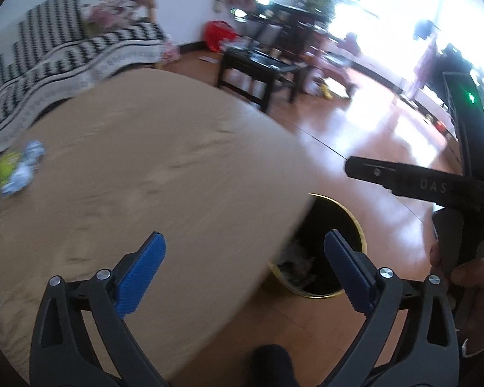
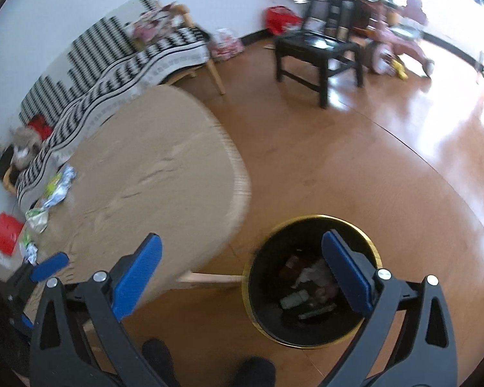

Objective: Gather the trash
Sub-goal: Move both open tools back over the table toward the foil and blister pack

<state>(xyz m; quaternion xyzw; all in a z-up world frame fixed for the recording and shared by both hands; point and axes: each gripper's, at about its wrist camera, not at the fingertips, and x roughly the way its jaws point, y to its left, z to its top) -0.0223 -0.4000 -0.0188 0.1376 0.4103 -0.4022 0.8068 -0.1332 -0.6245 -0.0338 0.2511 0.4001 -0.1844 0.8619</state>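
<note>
My left gripper is open and empty, its blue pads straddling the round tan table's edge and the black, gold-rimmed bin on the floor. Crumpled blue-white and green wrappers lie at the table's far left. My right gripper is also open and empty, above the bin, which holds several scraps. More wrappers lie along the table edge at left. One blue finger of the left gripper shows at the lower left.
A black low table stands on the wooden floor beyond. A black-and-white striped sofa runs behind the round table. A red bag leans at the wall. A person's dark-socked feet are below the grippers, a hand at right.
</note>
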